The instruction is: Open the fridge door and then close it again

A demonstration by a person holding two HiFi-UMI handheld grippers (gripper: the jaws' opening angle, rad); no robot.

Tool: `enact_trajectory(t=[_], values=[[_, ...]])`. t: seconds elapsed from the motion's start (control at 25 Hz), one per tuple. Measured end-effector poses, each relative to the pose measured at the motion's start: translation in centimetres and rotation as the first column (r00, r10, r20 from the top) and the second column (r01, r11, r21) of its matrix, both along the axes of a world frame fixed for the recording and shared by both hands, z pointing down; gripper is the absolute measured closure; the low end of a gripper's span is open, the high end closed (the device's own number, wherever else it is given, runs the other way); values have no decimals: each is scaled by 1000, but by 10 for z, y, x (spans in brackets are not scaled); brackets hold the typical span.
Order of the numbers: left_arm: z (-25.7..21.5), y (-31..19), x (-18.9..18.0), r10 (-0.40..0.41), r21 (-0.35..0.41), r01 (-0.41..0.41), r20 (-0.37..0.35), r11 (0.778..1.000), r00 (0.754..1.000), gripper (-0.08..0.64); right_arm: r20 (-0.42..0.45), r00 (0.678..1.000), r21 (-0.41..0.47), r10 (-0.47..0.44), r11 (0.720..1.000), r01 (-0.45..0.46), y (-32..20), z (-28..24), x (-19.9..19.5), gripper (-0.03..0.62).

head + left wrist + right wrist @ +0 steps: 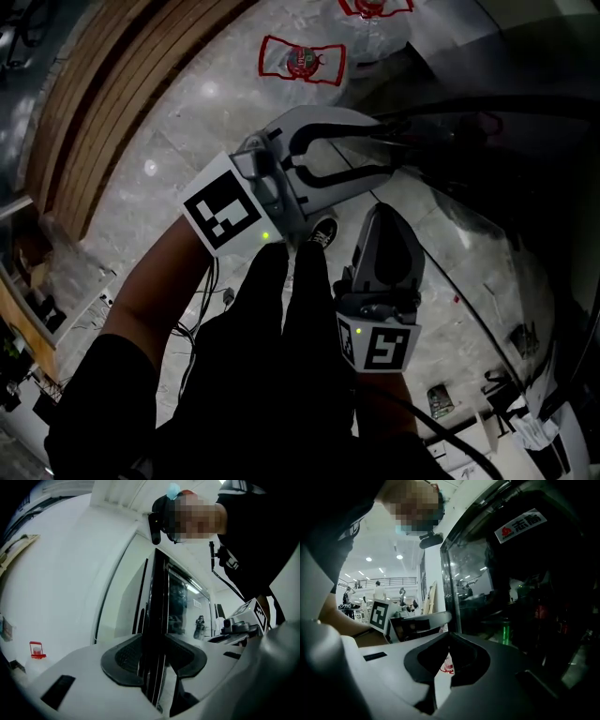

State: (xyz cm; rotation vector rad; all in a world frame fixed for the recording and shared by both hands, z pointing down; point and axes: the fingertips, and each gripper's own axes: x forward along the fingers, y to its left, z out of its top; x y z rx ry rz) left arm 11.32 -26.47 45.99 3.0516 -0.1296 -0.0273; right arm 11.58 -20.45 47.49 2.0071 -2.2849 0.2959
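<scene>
Over marble floor [178,131], left gripper [154,644] fingers clasp the fridge door [159,588]; right gripper [449,641] fingers meet empty near its Chinese-lettered label [520,525].

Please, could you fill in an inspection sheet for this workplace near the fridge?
Surface: grey marble floor, glossy.
Job's things: fridge door, black edge, glass front.
Clutter: red-printed bags; wooden planks at the side.
Grippers: left hand-held gripper clamped on the door's edge; right hand-held gripper has its jaws together, nothing between them.
Cables: thin leads lying on the floor.
Surroundings: bright hall behind, distant people.
</scene>
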Motion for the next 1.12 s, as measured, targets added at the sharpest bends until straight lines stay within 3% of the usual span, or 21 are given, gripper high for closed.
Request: enact_trajectory(t=[0.2,0.32,0.56,0.8,0.96,1.12], values=[[-2,0,-4,-45,-45,44,-12,998,999,420,0,1000,17,0,1000,0,10,-8,-5,577],[-7,19,-27,-89,-59,87,-30,994,996,425,-3,1000,29,-22,999,22,22,-19,-13,577],[-8,75,-69,-194,16,193,51,981,980,428,-23,992,27,-127,991,128,60,-36,-45,577],[-12,109,-95,-238,-1,241,129,971,963,431,-25,992,47,-121,991,122,86,-64,-65,577],[-20,111,-96,-272,31,270,117,962,955,432,-45,991,69,-126,989,129,87,-77,-66,577],[-20,110,-98,-309,-61,317,113,946,944,426,-50,992,76,-120,989,123,87,-84,-66,577]])
